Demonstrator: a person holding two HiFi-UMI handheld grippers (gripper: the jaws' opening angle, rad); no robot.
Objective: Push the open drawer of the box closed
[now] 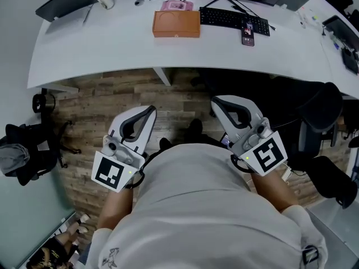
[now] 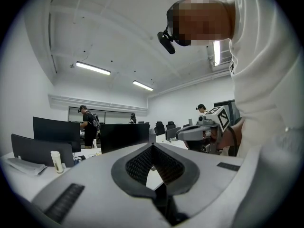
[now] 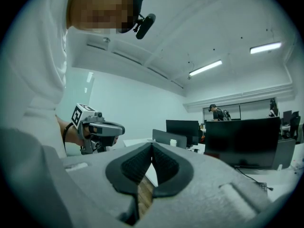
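Brown flat rectangular box (image 1: 176, 23) | smooth white curved desk (image 1: 112, 55) | wood-plank floor (image 1: 112, 100)

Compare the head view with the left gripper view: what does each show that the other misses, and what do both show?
Only the head view: the orange-brown box, a keyboard, a phone and the wooden floor.
Only the left gripper view: ceiling lights and people standing at far desks.
Both: the left gripper, shut and empty, the right gripper with its marker cube, the white desk and the person's white shirt.
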